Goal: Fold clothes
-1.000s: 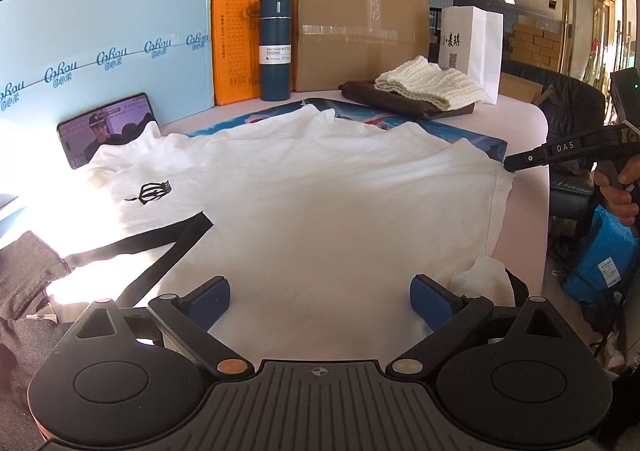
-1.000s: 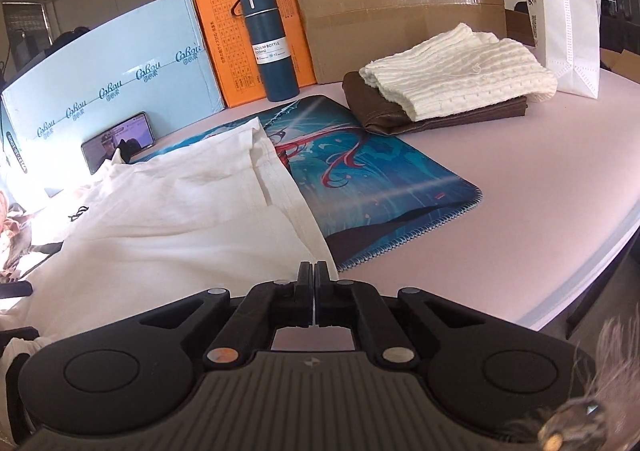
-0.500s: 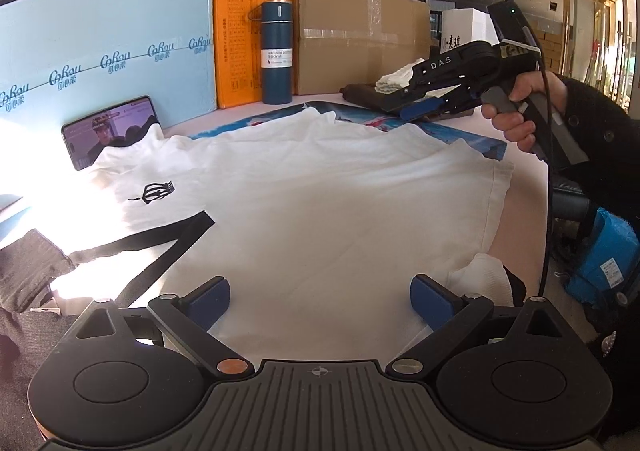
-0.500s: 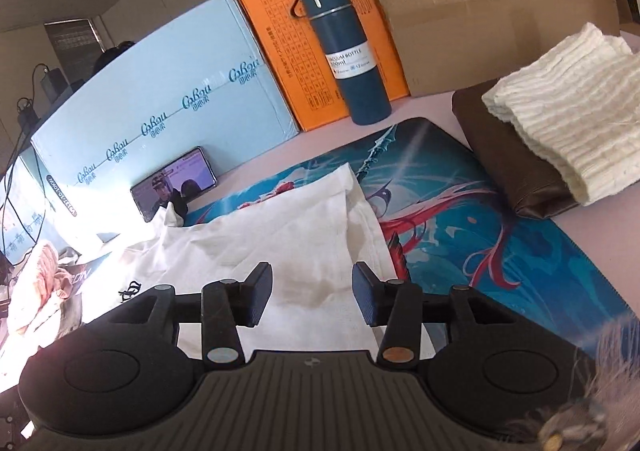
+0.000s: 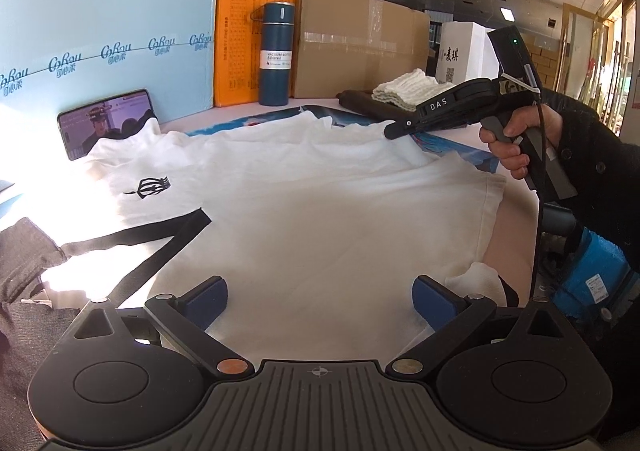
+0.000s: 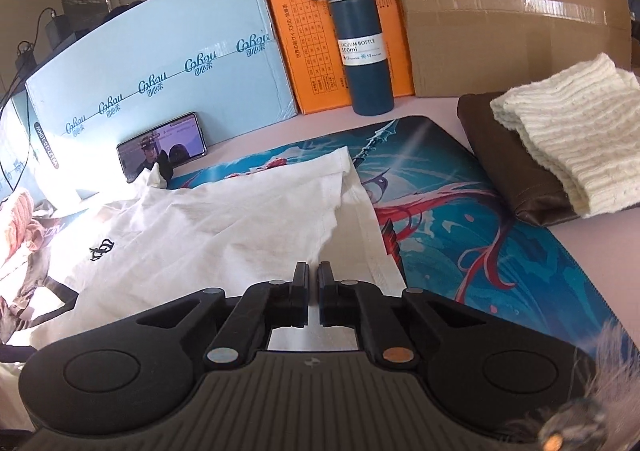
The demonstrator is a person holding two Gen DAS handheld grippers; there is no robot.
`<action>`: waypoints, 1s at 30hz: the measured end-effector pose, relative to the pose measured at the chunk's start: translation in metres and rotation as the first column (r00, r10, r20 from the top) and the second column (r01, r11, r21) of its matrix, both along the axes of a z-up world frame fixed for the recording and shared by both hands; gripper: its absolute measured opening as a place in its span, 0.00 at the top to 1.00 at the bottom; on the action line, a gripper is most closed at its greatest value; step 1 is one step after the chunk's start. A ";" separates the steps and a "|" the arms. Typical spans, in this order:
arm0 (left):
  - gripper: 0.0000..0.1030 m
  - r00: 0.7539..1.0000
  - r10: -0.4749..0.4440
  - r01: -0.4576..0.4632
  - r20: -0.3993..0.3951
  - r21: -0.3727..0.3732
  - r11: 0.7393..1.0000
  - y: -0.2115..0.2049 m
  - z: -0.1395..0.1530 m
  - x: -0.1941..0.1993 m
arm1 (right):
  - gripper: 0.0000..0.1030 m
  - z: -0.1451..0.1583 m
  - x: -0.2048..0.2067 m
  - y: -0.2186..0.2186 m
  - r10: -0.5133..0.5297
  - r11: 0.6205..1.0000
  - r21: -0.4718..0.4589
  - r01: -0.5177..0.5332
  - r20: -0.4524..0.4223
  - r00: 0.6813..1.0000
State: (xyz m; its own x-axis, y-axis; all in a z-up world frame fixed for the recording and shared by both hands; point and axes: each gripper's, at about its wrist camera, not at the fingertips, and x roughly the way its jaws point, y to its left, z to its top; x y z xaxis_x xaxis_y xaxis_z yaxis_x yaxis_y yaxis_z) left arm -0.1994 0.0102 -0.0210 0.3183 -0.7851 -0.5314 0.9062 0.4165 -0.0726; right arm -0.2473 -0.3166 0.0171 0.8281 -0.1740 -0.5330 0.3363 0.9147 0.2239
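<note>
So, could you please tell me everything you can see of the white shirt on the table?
The white shirt looks like soft cotton, with a small black emblem on the chest and black bands along its left side. It lies spread flat, slightly rumpled, partly over the blue patterned mat, with its collar near the propped phone. The right claw is shut on a ridge of fabric near its far edge. The open left claw sits over its near edge, gripping nothing.
</note>
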 end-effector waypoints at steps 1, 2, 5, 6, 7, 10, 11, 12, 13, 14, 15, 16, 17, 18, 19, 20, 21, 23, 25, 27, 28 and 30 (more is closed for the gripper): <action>0.03 1.000 0.000 0.000 0.000 0.000 1.000 0.000 0.000 0.000 | 0.96 0.001 0.003 -0.004 -0.016 1.000 0.002 0.016 -0.002 1.000; 0.03 1.000 0.000 0.000 0.003 0.001 1.000 0.000 0.000 0.000 | 0.96 0.000 0.006 -0.008 -0.022 1.000 0.005 0.022 -0.018 1.000; 0.03 1.000 0.001 -0.001 0.004 0.001 1.000 0.000 0.000 -0.001 | 0.96 -0.010 0.015 -0.011 -0.031 0.999 -0.016 0.029 -0.091 0.995; 0.03 1.000 0.000 0.000 0.003 0.000 1.000 0.000 0.000 0.000 | 0.96 -0.014 0.016 -0.010 -0.033 0.999 -0.021 0.031 -0.110 0.993; 0.03 1.000 0.000 0.000 0.001 -0.002 1.000 0.000 0.000 0.000 | 0.96 -0.015 0.016 -0.009 -0.038 0.999 -0.022 0.036 -0.112 0.993; 0.02 1.000 0.000 0.000 -0.001 -0.004 1.000 0.000 0.000 0.000 | 0.87 -0.007 0.013 -0.016 -0.091 0.996 0.001 0.092 -0.080 0.993; 0.02 1.000 0.000 0.000 -0.002 -0.004 1.000 0.000 0.000 0.001 | 0.79 -0.003 0.014 -0.019 -0.119 0.993 0.003 0.119 -0.070 0.990; 0.02 1.000 0.000 0.000 -0.002 -0.005 1.000 0.001 0.000 0.000 | 0.75 0.002 0.015 -0.022 -0.137 0.990 0.012 0.138 -0.055 0.989; 0.02 1.000 0.000 0.000 -0.002 -0.005 1.000 0.001 0.000 0.000 | 0.72 0.005 0.018 -0.026 -0.137 0.990 0.038 0.138 -0.036 0.990; 0.02 1.000 0.001 -0.001 -0.002 -0.005 1.000 0.001 0.000 0.000 | 0.69 0.007 0.021 -0.030 -0.133 0.989 0.067 0.134 -0.017 0.991; 0.02 1.000 0.002 -0.002 -0.001 -0.004 1.000 0.001 0.000 -0.001 | 0.67 0.007 0.025 -0.032 -0.109 0.989 0.101 0.109 0.000 0.994; 0.02 1.000 0.003 -0.003 0.000 -0.004 1.000 0.001 0.000 -0.001 | 0.60 0.007 0.030 -0.035 -0.082 0.988 0.135 0.079 0.017 0.997; 0.02 1.000 0.004 -0.004 0.003 -0.002 1.000 0.001 0.000 -0.001 | 0.55 0.005 0.036 -0.034 -0.053 0.987 0.152 0.049 0.021 0.998; 0.02 1.000 0.006 -0.006 0.006 0.001 1.000 0.001 0.000 -0.002 | 0.54 0.002 0.043 -0.031 -0.034 0.989 0.147 0.034 0.003 0.999; 0.02 1.000 0.007 -0.007 0.009 0.003 1.000 0.000 0.000 -0.002 | 0.54 0.000 0.051 -0.028 -0.018 0.990 0.139 0.021 -0.019 1.000; 0.02 1.000 0.008 -0.008 0.011 0.005 1.000 0.001 0.000 -0.003 | 0.54 -0.003 0.057 -0.024 -0.014 0.993 0.120 0.020 -0.047 0.999; 0.02 1.000 0.008 -0.008 0.013 0.006 1.000 0.002 0.000 -0.004 | 0.54 -0.007 0.063 -0.021 -0.020 0.995 0.095 0.028 -0.081 0.996; 0.02 1.000 0.019 -0.019 0.007 -0.017 1.000 0.011 0.001 -0.005 | 0.55 -0.010 0.067 -0.016 -0.062 0.998 0.020 0.065 -0.120 0.991; 0.02 0.999 0.043 -0.044 -0.013 -0.072 0.996 0.030 0.005 -0.005 | 0.55 -0.007 0.059 -0.012 -0.109 0.994 -0.039 0.105 -0.110 0.988; 0.02 0.997 0.067 -0.071 -0.035 -0.127 0.989 0.049 0.009 -0.005 | 0.54 0.001 0.040 -0.006 -0.120 0.990 -0.074 0.117 -0.041 0.992; 0.02 0.993 0.107 -0.113 -0.044 -0.159 0.981 0.063 0.012 -0.004 | 0.49 0.005 0.030 -0.002 -0.101 0.992 -0.078 0.101 0.005 0.995; 0.02 0.983 0.181 -0.182 -0.025 -0.188 0.965 0.087 0.016 -0.007 | 0.33 0.014 0.000 0.009 -0.025 0.995 -0.095 0.038 0.131 0.991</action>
